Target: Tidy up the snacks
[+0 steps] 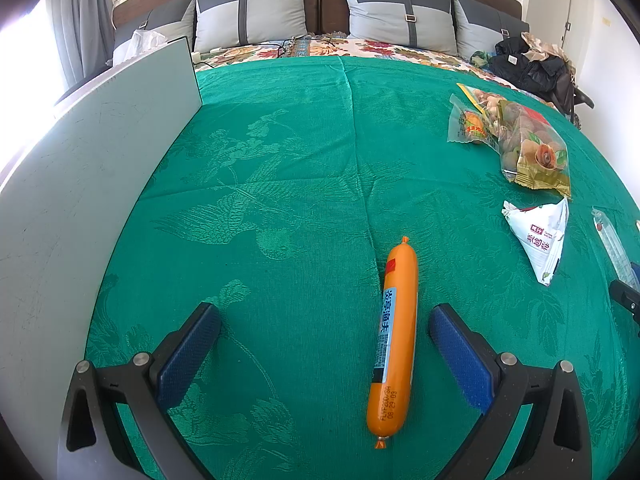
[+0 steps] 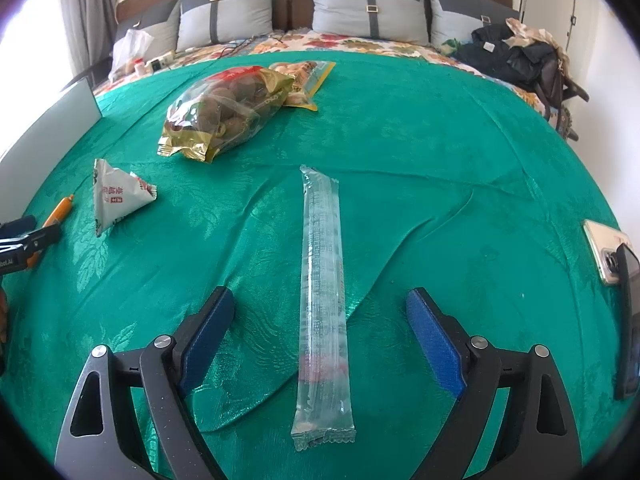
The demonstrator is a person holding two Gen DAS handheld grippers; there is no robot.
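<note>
In the left wrist view, a clear plastic sleeve (image 1: 616, 248) is cut off at the right edge; in the right wrist view, an orange sausage (image 2: 60, 210) is partly hidden behind the left gripper (image 2: 24, 242); a white triangular packet's (image 2: 116, 196) print is too small to read.

Between the left gripper's (image 1: 324, 320) blue pads lies an orange sausage (image 1: 394, 344) with a blue label. Between the right gripper's (image 2: 320, 304) blue pads lies a clear wrapper (image 2: 323, 300). Underneath both spreads a green leaf-patterned cloth (image 2: 460, 140); ahead, a gold-edged bag (image 2: 224, 114).
</note>
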